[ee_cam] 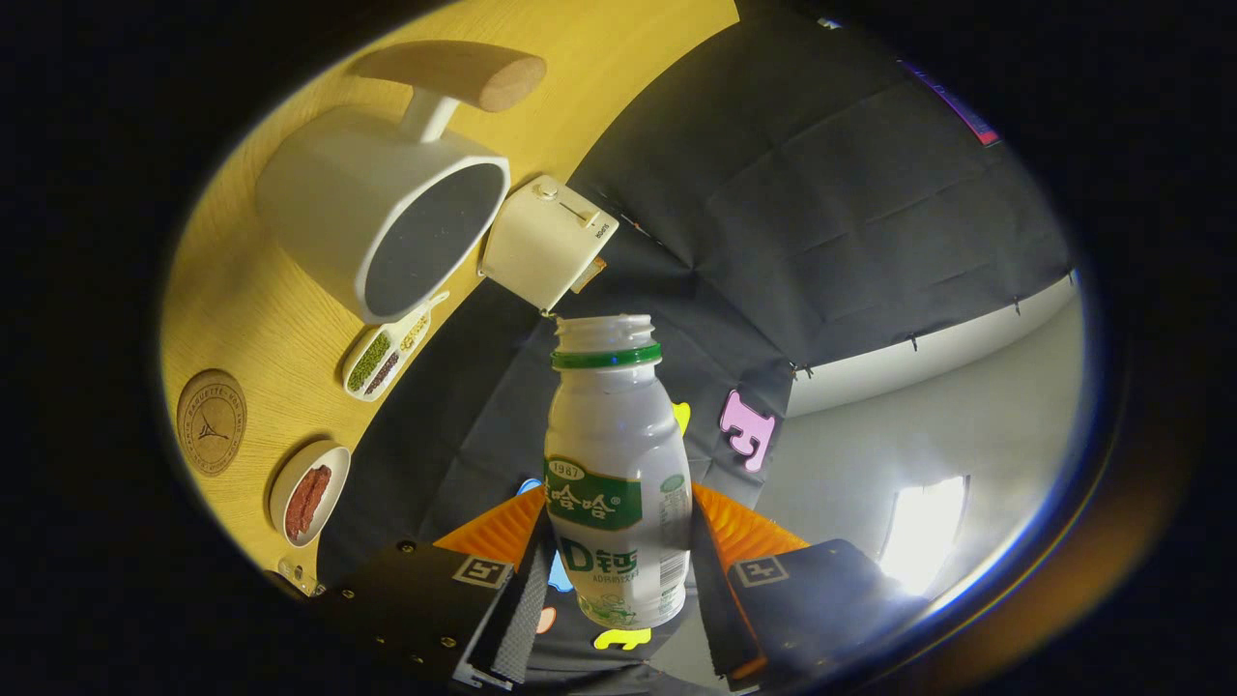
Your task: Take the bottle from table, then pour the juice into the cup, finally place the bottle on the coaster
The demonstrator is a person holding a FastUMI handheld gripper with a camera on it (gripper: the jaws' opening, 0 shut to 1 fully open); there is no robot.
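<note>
So here we've got the tool (pixel 618 570) clamped on a small white plastic bottle with a green neck ring and green label (pixel 617 474), both fingers pressing on its lower half, one on each side, in the lower middle of the frame. The bottle's cap is off and its open mouth points up toward the centre of the picture; whether any juice is inside we can't tell, since the body is opaque. The whole view is rolled over, so the yellow wood-grain tabletop (pixel 242 290) runs up the left side of the frame like a wall. In the upper left on it we see a big white cup with a dark inside and a rounded wooden handle (pixel 387 213), its opening facing toward the bottle. Just beside the cup, near the top centre, sits a cream boxy toaster (pixel 546 242), right past the bottle's mouth. Below the cup there's a small white oblong dish of green and brown bits (pixel 385 360). Further down the left side we spot a round cork coaster with a stamped mark (pixel 212 421), lying flat and bare, and beside it a white bowl with something reddish-brown inside (pixel 309 493). The bottle is well apart from the coaster.
</note>
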